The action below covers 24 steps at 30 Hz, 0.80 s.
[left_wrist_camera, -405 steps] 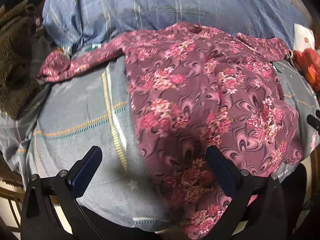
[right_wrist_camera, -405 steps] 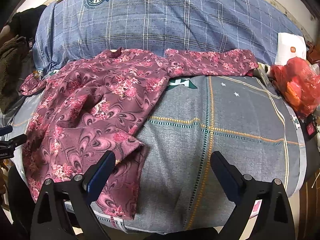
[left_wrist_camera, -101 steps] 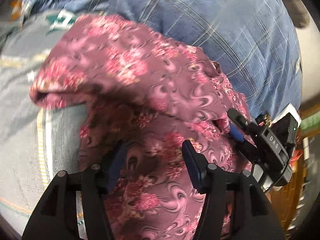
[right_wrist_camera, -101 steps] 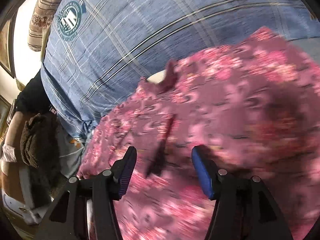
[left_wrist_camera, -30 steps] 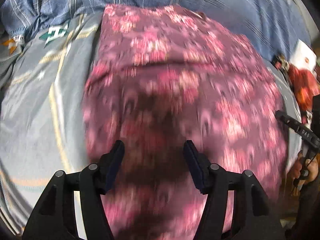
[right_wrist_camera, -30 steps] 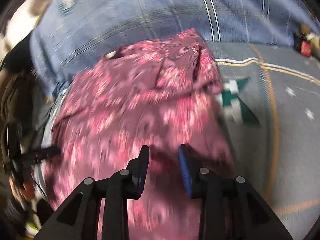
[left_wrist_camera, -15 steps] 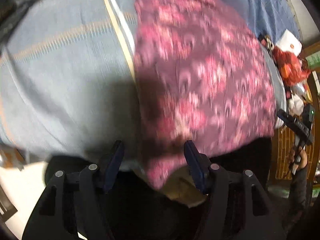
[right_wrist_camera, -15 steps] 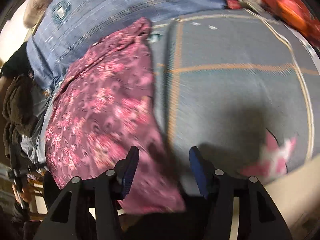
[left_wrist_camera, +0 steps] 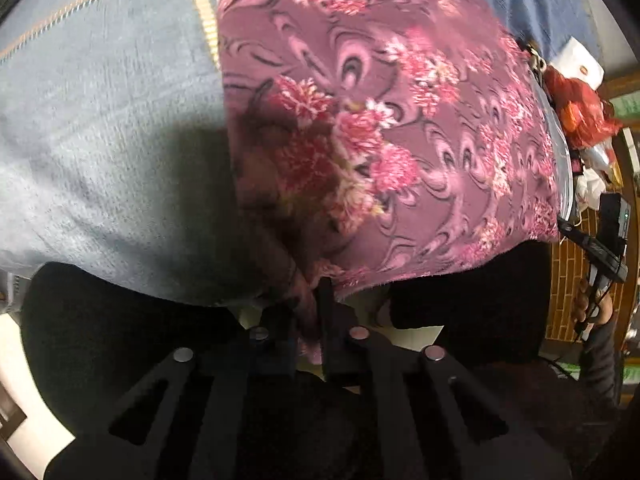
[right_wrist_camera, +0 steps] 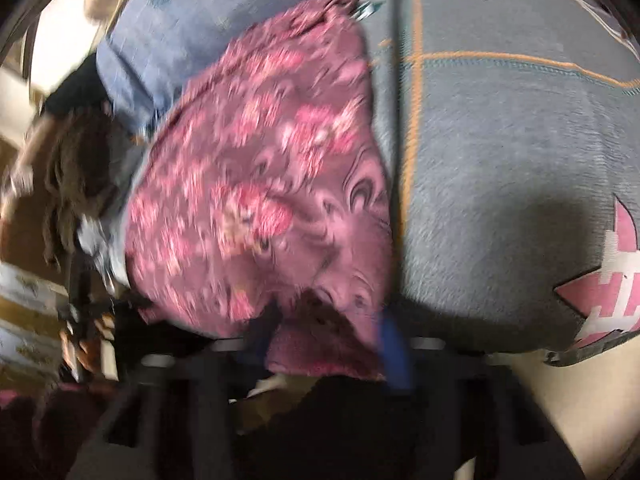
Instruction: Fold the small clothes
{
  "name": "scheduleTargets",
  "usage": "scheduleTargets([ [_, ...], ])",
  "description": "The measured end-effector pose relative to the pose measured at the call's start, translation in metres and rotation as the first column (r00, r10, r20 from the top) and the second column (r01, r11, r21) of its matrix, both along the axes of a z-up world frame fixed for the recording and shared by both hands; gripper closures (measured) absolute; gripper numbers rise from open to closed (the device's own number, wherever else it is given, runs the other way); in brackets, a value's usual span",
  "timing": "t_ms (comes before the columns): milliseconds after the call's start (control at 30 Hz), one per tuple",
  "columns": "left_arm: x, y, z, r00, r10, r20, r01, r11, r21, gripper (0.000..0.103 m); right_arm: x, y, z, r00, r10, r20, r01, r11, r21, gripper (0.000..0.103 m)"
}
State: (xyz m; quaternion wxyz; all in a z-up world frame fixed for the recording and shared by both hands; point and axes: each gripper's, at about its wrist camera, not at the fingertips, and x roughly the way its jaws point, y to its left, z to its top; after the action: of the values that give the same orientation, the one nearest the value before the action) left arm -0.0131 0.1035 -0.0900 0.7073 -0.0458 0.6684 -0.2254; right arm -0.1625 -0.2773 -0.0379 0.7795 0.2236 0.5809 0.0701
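A maroon floral garment (left_wrist_camera: 380, 128) lies folded lengthwise on the grey blanket (left_wrist_camera: 100, 120), its hem hanging over the bed's near edge. My left gripper (left_wrist_camera: 308, 312) is shut on the hem's left corner. In the right wrist view the same garment (right_wrist_camera: 260, 184) is blurred. My right gripper (right_wrist_camera: 324, 344) has its jaws on either side of the hem's right corner, with cloth between them; how tightly they close is blurred. The right gripper also shows in the left wrist view (left_wrist_camera: 600, 248) at the far right.
A blue plaid quilt (right_wrist_camera: 240, 4) covers the back of the bed. A red plastic bag (left_wrist_camera: 580, 108) and a white box (left_wrist_camera: 580, 64) sit at the right edge. A brown fuzzy cloth (right_wrist_camera: 76, 176) hangs at the left. The blanket (right_wrist_camera: 500, 160) lies right of the garment.
Both grippers dropped to the bed's near edge at the garment's hem. The left jaws closed on the hem corner; the right jaws narrowed around cloth.
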Motion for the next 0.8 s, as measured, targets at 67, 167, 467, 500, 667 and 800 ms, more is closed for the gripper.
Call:
scheduleTargets([
  [67,-0.002,0.001,0.012,1.0,-0.006,0.008,0.006,1.0,-0.031,0.099,-0.002,0.005,0.007,0.999,0.027,0.035,-0.027,1.0,0.007,0.099],
  [167,-0.007,0.006,0.04,0.998,-0.012,0.059,0.017,0.996,-0.086,0.099,-0.006,0.005,0.031,0.993,0.016,0.12,-0.018,1.0,0.015,0.099],
  [467,0.011,0.035,0.102,0.977,0.105,0.184,-0.051,0.959,-0.278,0.101,0.012,-0.011,0.084,0.949,-0.102,0.297,0.054,0.985,0.165,0.099],
  [500,0.014,0.04,0.105,0.975,0.117,0.19,-0.059,0.956,-0.286,0.101,0.016,-0.01,0.085,0.947,-0.109,0.304,0.057,0.983,0.174,0.099],
  [667,0.023,0.034,0.091,0.977,0.095,0.193,-0.06,0.981,-0.183,0.101,0.028,-0.007,0.081,0.951,-0.101,0.291,0.054,0.985,0.165,0.099],
  [800,0.018,0.035,0.06,0.985,0.072,0.159,-0.065,0.997,-0.053,0.086,0.025,-0.011,0.063,0.964,-0.123,0.235,0.088,0.985,0.151,0.099],
])
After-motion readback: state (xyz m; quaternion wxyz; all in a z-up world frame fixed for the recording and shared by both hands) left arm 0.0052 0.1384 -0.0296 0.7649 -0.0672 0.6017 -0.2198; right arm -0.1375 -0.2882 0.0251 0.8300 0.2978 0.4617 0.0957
